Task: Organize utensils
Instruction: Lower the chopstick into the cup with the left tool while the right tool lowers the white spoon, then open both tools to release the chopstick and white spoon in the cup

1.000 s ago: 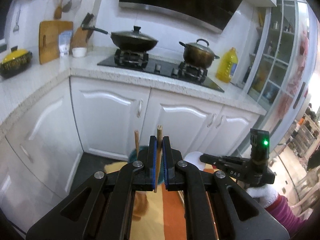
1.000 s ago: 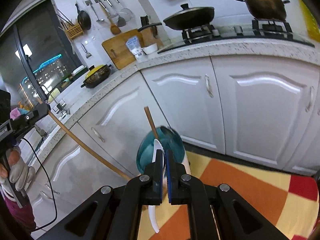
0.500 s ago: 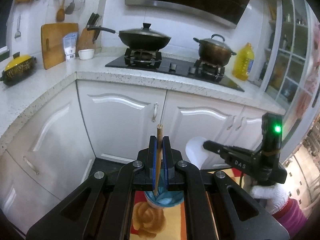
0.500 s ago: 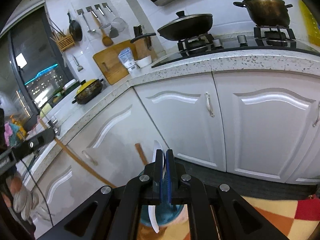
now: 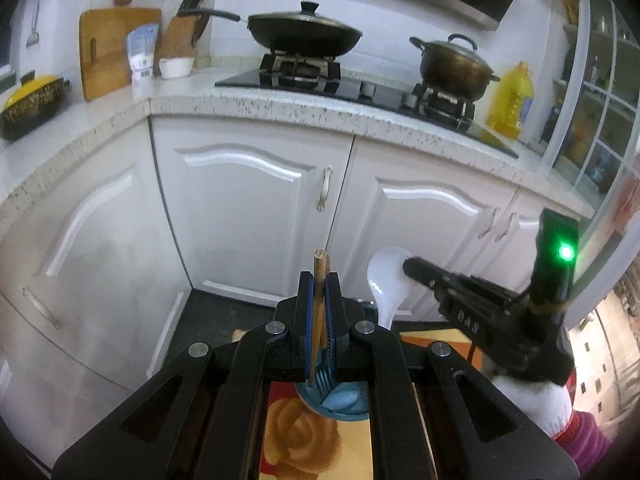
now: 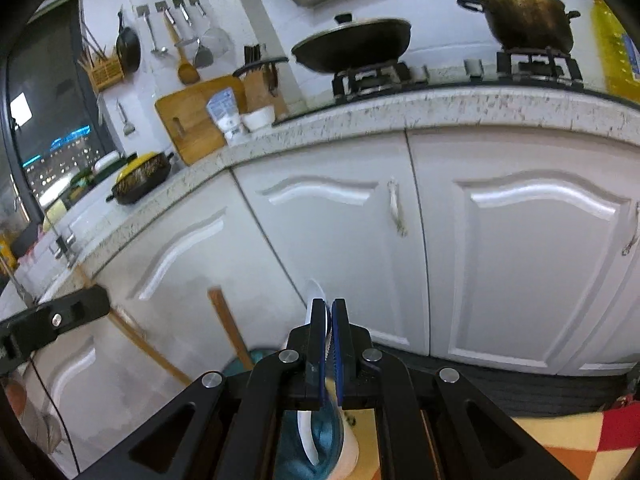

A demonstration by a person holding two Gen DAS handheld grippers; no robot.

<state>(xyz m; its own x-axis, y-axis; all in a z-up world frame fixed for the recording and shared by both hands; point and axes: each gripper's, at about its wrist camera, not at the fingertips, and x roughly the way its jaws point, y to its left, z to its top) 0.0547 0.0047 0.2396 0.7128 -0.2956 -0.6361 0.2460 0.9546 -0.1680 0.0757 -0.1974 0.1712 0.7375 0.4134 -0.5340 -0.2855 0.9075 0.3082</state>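
Observation:
My left gripper (image 5: 319, 280) is shut on a wooden chopstick (image 5: 319, 272) that stands upright between its blue pads, above a teal utensil holder (image 5: 340, 404). My right gripper (image 6: 329, 308) is shut on a white spoon (image 6: 316, 294); its handle hangs down over the teal holder (image 6: 320, 444). In the left wrist view the right gripper (image 5: 424, 270) holds the white spoon (image 5: 386, 280) just right of my left fingers. In the right wrist view a second wooden stick (image 6: 230, 328) leans out of the holder, and the left gripper body (image 6: 52, 320) with its chopstick (image 6: 148, 350) is at the left.
White cabinet doors (image 5: 256, 216) stand close ahead under a speckled counter (image 5: 360, 116). On it are a stove with a black wok (image 5: 304, 34) and a brown pot (image 5: 452, 66), a cutting board (image 5: 108, 48), a yellow oil bottle (image 5: 510, 100). An orange patterned cloth (image 5: 304, 440) lies below.
Both grippers have tilted up and moved closer to the cabinets, still holding their utensils. The teal holder has slid down under the grippers.

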